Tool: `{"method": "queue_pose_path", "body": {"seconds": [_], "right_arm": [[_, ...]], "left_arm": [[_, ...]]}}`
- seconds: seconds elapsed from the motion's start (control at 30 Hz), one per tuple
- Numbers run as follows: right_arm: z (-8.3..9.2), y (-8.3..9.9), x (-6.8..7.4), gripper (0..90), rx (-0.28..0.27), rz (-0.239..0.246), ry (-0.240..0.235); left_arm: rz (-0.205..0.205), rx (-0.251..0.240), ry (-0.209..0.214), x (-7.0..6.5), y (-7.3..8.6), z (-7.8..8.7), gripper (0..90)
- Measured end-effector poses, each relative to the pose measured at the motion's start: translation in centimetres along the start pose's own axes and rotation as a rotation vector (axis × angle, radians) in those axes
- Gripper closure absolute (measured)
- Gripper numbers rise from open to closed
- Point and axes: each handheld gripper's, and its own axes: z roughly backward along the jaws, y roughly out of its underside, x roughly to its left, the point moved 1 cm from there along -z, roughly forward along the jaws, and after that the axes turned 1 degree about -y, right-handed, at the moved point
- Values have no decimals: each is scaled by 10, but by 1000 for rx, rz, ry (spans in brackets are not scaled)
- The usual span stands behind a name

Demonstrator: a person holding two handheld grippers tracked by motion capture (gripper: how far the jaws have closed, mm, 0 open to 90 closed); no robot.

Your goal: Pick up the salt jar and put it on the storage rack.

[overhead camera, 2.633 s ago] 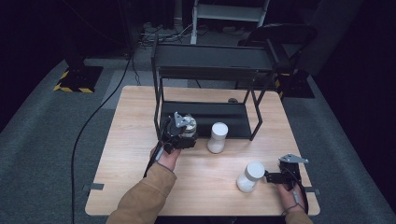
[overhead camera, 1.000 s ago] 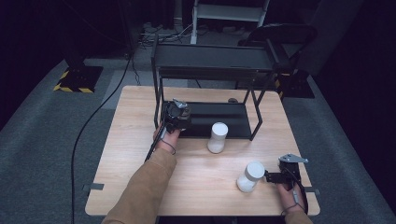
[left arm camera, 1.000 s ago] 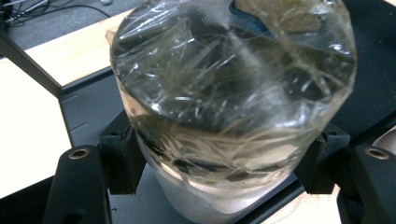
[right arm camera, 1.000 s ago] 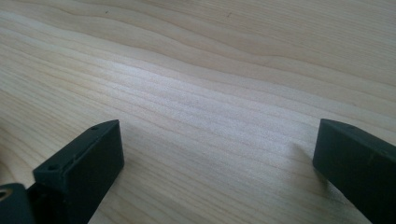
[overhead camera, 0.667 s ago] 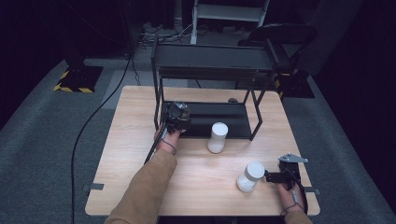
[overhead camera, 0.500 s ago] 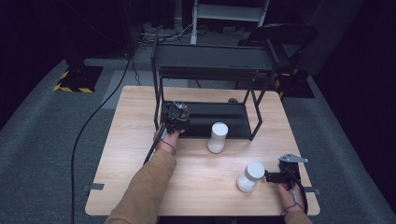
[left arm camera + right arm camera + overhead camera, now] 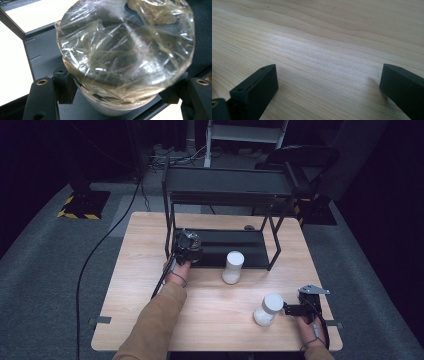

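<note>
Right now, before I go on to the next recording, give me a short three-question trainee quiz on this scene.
1. True or false: the left claw is shut on the film-covered jar.
2. Over which surface does that jar sit? A) the bare wooden table B) the black rack's lower shelf C) the grey floor
3. How many white containers stand on the table?

Key: 1. True; the jaws press its sides. 2. B. 3. Two: one white container in front of the rack and another white container beside the right claw, whose jaws stand open.
</note>
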Motion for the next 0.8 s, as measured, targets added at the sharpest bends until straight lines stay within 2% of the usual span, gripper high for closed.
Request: {"method": "queue_pose_path", "body": {"seconds": [0.1,0.17,0.23,0.37,0.47,0.57,0.73,0.8], "right_arm": [[0,0,0,15,0,1,0],[0,0,0,15,0,0,0],[0,0,0,15,0,0,0],[0,0,0,15,0,0,1],[0,0,0,16,0,0,1],[0,0,0,15,0,0,0],[0,0,0,16,-1,0,0],[0,0,0,15,-1,0,0]], "left_arm": [[0,-4,-2,0,1,1,289],[4,-10,3,1,2,1,234],[-12,-14,0,0,2,3,183],[-16,-42,-9,-1,4,10,114],[-11,-62,17,2,6,19,118],[-28,-83,27,-3,7,28,120],[-42,-114,21,-10,9,46,86],[-61,-130,1,-13,11,56,87]]}}
